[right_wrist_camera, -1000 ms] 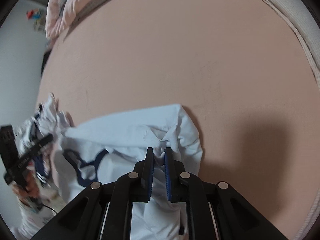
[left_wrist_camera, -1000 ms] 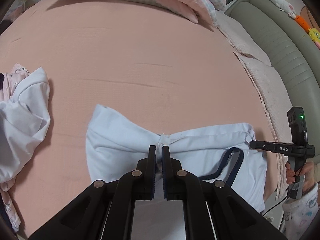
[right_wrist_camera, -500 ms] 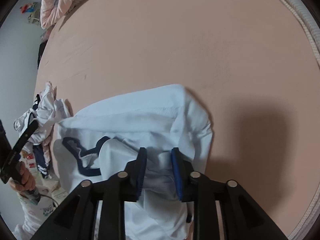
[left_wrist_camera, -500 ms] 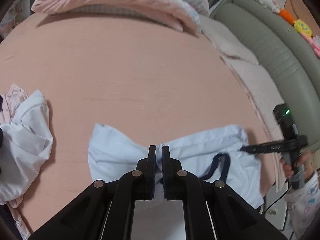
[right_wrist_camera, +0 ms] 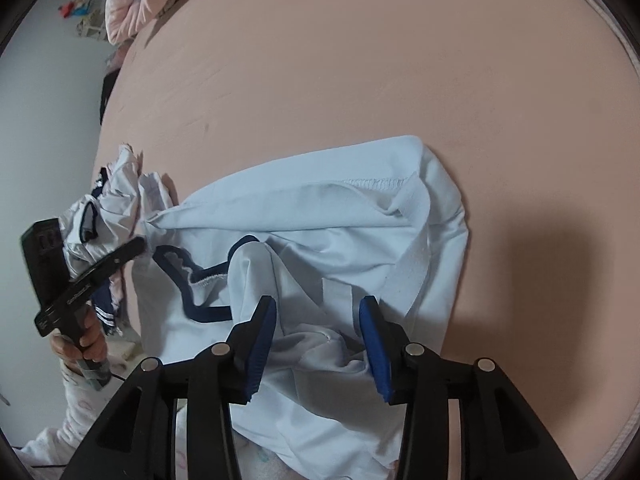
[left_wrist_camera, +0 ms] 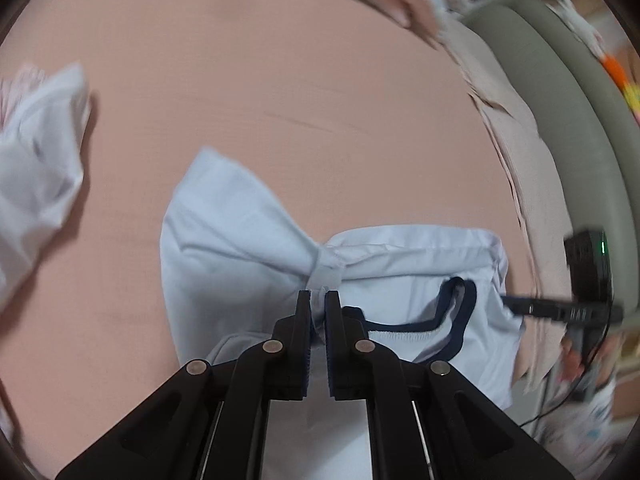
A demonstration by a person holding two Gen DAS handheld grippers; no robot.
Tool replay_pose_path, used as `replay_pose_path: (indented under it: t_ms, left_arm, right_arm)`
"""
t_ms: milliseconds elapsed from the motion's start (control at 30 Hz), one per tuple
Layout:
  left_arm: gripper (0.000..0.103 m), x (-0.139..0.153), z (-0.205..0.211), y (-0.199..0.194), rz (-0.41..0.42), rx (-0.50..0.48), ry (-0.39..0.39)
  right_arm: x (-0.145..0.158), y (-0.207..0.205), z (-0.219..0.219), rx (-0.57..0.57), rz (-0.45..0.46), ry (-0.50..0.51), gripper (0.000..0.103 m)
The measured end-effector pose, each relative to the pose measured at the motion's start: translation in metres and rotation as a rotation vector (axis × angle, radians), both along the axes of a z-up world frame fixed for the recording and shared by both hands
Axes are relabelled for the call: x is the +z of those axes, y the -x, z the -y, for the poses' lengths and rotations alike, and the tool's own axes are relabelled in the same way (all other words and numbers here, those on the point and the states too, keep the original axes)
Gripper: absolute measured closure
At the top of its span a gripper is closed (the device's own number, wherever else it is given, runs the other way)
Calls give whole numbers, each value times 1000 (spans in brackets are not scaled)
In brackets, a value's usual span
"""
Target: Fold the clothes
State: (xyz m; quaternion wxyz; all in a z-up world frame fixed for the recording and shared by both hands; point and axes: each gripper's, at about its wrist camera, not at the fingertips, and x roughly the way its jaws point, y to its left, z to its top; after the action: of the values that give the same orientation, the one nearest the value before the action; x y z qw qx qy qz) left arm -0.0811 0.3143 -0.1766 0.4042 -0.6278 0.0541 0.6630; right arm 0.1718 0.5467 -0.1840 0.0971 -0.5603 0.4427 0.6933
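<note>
One pale blue shirt [right_wrist_camera: 320, 216] is spread near the front edge of the pink bed sheet [right_wrist_camera: 360, 60], and every place below is given relative to that shirt. Its navy-trimmed neckline [right_wrist_camera: 192, 276] is turned up on the side toward the left gripper [left_wrist_camera: 318, 300], whose jaws are pressed together on a bunched pinch of the shirt's far hem, so that the cloth is drawn into a bow-tie waist there. The right gripper [right_wrist_camera: 318, 320] is held over the shirt's opposite side with its blue pads [right_wrist_camera: 372, 332] well apart and nothing clamped between them; loose folds lie beneath.

The shirt is seen doubled over itself in places, yet it is rumpled, with uneven edges (hardly a tidy fold). It is judged that folding is partway at best: one side is gathered, the other released, and flattening and squaring are left. Beyond the shirt's left side a heap of other clothes [left_wrist_camera: 36, 160] is seen unfolded, so more garments appear to be waiting.
</note>
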Motion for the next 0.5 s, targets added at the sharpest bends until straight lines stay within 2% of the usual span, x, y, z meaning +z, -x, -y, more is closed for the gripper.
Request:
replay_pose_path:
  t_ms: [100,267,400,433,500]
  left_arm:
    - [96,0,2,4,15,26,0]
    - [87,4,-12,-8,-61,-96,76]
    - [85,5,-14,-14,-85,-112,118]
    - [84,6,-13,-17,-87,-115,115]
    - [81,9,-10,-23,-79,-137,103]
  right_arm:
    - [3,-7,0,-17,-27,8,60]
    - [8,-16,4,-46,-83,18,60]
    - [16,-21,12,-48,-145,-7,60]
    - [19,-23,13,-49,-165,-8,59]
    - [25,-28,16,-47,-206,-25,50]
